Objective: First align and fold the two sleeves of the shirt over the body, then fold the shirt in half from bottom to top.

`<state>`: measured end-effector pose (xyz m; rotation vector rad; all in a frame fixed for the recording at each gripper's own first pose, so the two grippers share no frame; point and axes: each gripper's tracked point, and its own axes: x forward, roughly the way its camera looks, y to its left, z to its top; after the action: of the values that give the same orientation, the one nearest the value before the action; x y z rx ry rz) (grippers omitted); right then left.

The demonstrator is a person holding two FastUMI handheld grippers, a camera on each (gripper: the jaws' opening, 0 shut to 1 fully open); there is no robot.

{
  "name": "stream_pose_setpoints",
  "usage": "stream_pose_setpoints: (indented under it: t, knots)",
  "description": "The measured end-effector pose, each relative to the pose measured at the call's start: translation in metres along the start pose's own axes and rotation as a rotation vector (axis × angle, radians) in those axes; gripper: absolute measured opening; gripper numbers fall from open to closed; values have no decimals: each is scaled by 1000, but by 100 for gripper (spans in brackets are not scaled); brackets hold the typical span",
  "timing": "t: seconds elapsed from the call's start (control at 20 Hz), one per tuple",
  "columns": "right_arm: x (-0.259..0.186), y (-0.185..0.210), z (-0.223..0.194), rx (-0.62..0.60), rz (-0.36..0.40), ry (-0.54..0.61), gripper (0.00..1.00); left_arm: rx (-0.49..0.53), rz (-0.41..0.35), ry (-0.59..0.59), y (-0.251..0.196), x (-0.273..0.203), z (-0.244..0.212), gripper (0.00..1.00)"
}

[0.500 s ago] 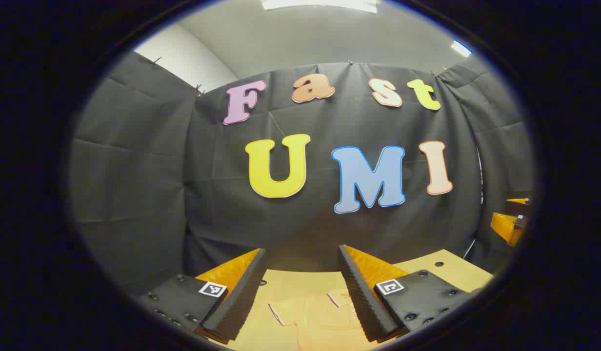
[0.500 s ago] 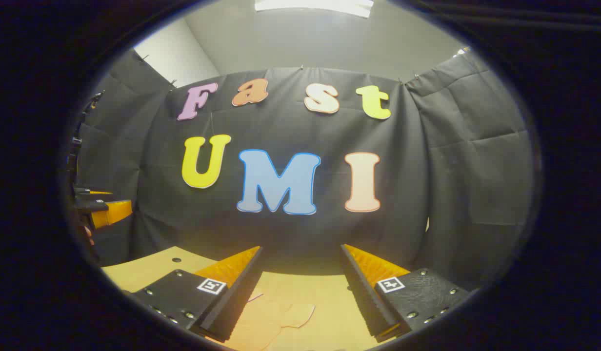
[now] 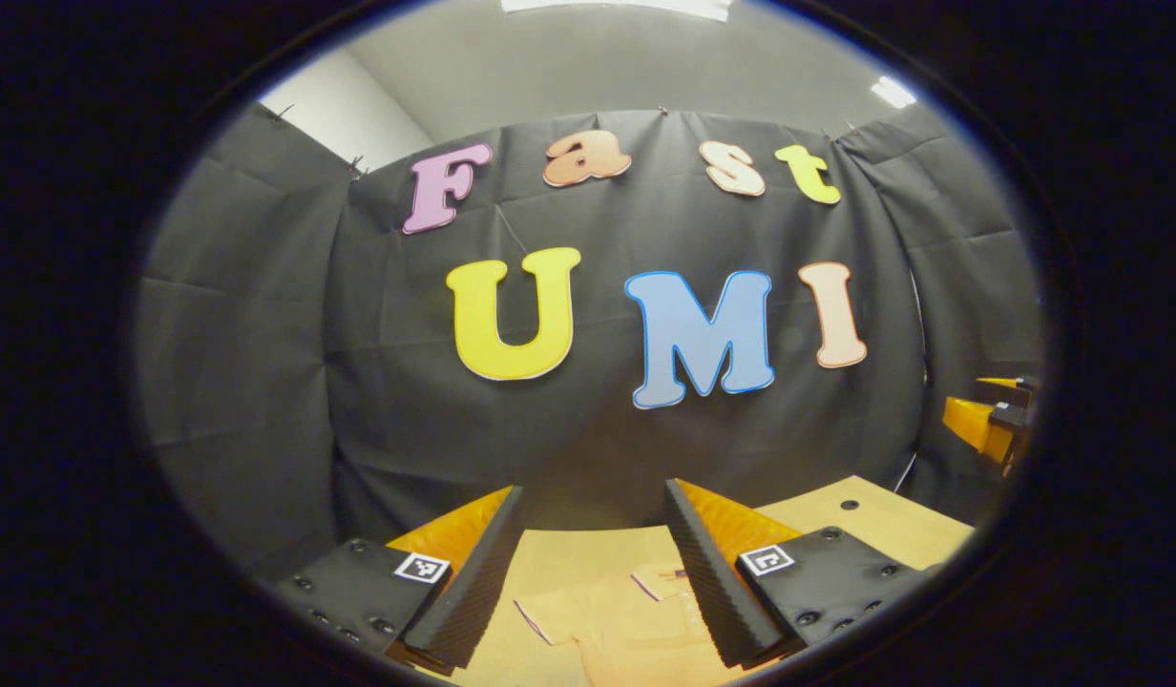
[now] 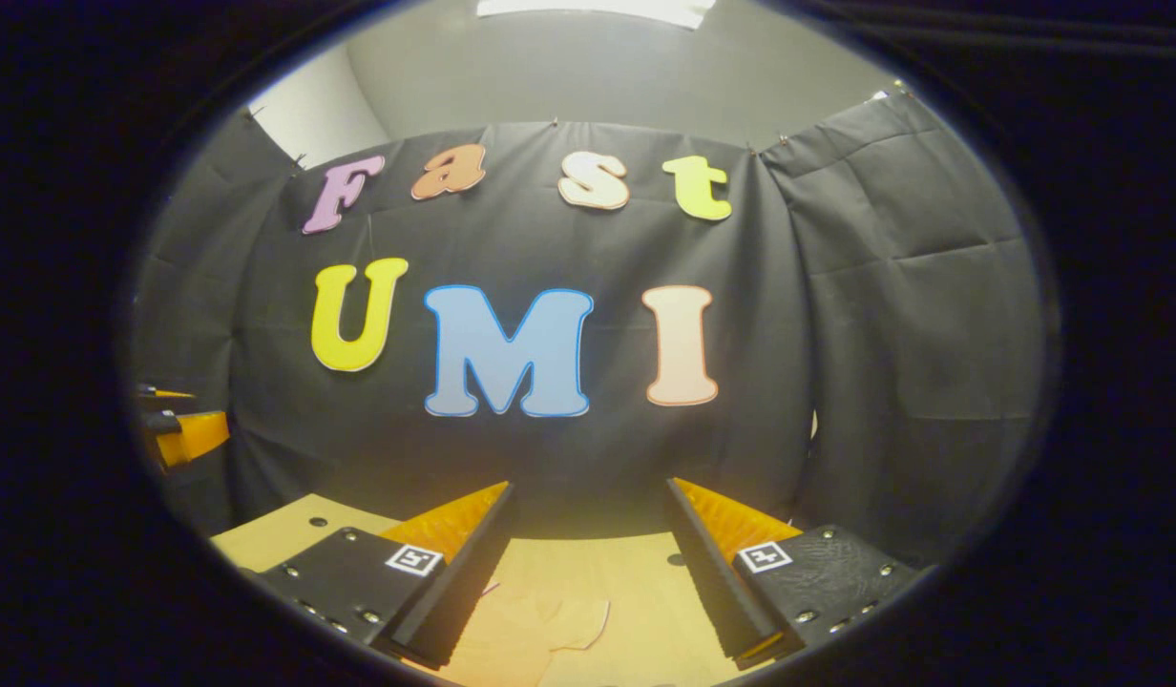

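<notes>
You are holding both tongs, left tongs (image 3: 593,563) and right tongs (image 4: 588,563), spread and pinching nothing, above the worktop (image 3: 865,520). The shirt (image 3: 607,620) is lying flat at the bottom of the frame, probably so you are lining up for the sleeves.

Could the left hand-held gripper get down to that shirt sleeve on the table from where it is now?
Probably yes. The left hand-held gripper is open and the shirt lies flat on the table right below its fingers, with nothing between them. The right hand-held gripper stands off to the side.

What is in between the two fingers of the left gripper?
In the left gripper view, the open left hand-held gripper has the shirt on the table showing between its fingers.
</notes>
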<state>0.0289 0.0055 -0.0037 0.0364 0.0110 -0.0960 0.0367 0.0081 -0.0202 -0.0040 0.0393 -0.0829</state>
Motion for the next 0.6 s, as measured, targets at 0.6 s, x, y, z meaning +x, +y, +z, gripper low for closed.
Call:
stream_pose_setpoints:
  t: [0.6]
  knots:
    - [3,12,-2,-12,8,2,96,19,8,-16,11,0,5,95]
